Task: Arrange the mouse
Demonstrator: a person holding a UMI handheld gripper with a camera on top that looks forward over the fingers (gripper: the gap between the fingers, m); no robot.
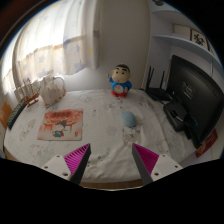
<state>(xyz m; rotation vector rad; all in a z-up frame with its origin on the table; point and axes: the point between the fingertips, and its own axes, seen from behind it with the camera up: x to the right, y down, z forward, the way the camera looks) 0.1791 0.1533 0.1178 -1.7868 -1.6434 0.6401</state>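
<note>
A small pale blue-grey mouse [129, 119] lies on the white patterned tablecloth [100, 135], well beyond my fingers and a little right of centre. My gripper [112, 160] hovers over the near edge of the table. Its two fingers with magenta pads [77, 157] stand wide apart with nothing between them.
A cartoon boy figurine [121, 82] stands at the back behind the mouse. An open laptop [190, 100] is at the right. An orange booklet [61, 124] lies at the left, with a clear bag [52, 91] and clutter behind it. Curtains hang at the back.
</note>
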